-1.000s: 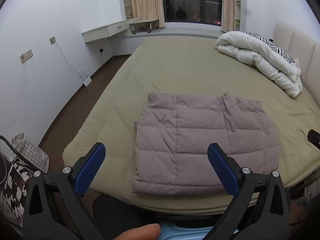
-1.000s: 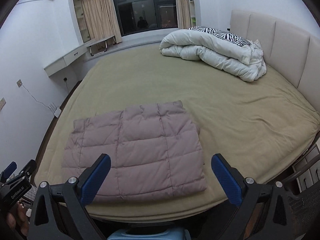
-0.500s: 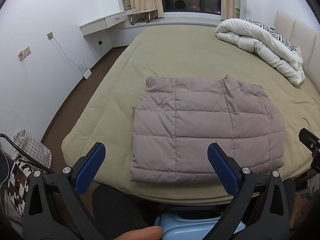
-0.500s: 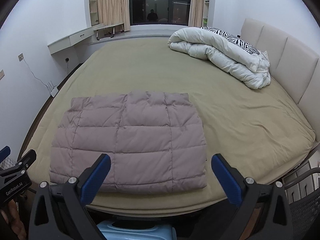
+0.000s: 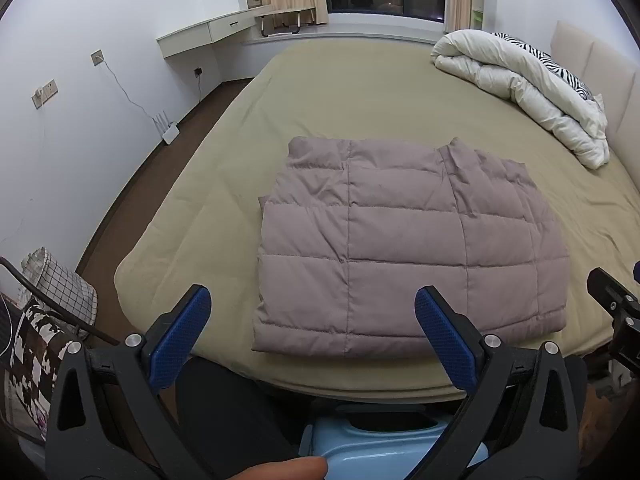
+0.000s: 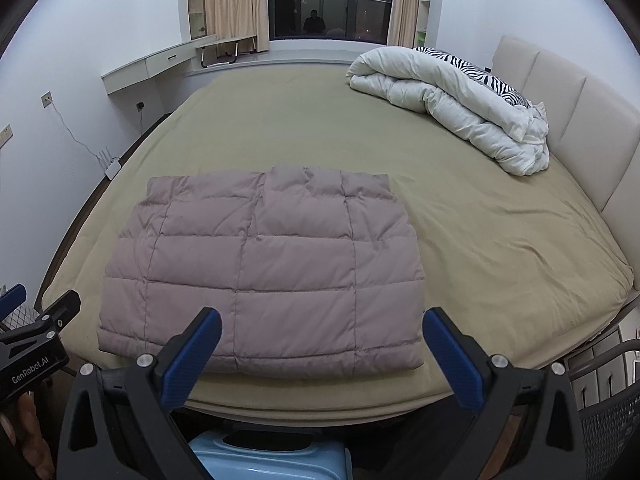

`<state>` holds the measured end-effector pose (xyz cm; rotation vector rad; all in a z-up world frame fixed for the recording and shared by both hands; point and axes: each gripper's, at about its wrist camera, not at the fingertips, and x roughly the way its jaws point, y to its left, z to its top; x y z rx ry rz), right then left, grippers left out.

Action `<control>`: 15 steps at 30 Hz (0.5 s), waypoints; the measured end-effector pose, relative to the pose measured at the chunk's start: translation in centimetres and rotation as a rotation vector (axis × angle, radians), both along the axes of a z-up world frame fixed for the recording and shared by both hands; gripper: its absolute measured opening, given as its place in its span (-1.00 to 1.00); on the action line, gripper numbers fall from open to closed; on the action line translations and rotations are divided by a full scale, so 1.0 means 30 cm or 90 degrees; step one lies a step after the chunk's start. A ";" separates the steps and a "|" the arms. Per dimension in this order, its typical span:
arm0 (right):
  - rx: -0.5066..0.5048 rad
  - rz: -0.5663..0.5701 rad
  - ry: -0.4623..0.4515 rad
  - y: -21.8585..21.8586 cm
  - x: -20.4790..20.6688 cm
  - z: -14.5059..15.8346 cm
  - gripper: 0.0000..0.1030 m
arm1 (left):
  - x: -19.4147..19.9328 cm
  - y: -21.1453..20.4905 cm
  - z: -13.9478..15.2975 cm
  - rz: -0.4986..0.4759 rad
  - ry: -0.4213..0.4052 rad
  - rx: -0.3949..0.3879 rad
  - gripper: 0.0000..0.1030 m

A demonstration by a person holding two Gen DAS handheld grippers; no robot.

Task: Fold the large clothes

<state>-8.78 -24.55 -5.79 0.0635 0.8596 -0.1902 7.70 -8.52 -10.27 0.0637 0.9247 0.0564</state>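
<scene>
A mauve quilted down jacket (image 5: 404, 248) lies folded into a flat rectangle near the front edge of the bed (image 5: 360, 104); it also shows in the right wrist view (image 6: 268, 272). My left gripper (image 5: 312, 304) is open and empty, held above the bed's front edge, just short of the jacket. My right gripper (image 6: 320, 328) is open and empty, also just short of the jacket's near edge. The right gripper's body shows at the far right of the left wrist view (image 5: 616, 308); the left one at the far left of the right wrist view (image 6: 32, 336).
A rolled white duvet (image 6: 448, 108) with a zebra-print pillow lies at the bed's far right by the padded headboard (image 6: 576, 112). A wall desk (image 5: 208, 34) and router (image 5: 168, 132) stand on the left. A checked bag (image 5: 60, 288) sits on the floor at left.
Both grippers have drifted and tilted a little, so the jacket sits more centred and closer in both views. The jacket has not moved. Both grippers stay open.
</scene>
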 end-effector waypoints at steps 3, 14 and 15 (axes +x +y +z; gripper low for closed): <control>0.000 0.000 0.000 0.001 0.000 0.000 1.00 | 0.004 -0.004 -0.006 -0.001 0.002 -0.001 1.00; 0.004 0.002 0.005 -0.002 -0.001 -0.018 1.00 | 0.008 -0.012 -0.018 -0.003 0.004 -0.002 1.00; 0.004 0.002 0.005 -0.003 -0.001 -0.021 1.00 | 0.008 -0.013 -0.019 -0.003 0.005 -0.002 1.00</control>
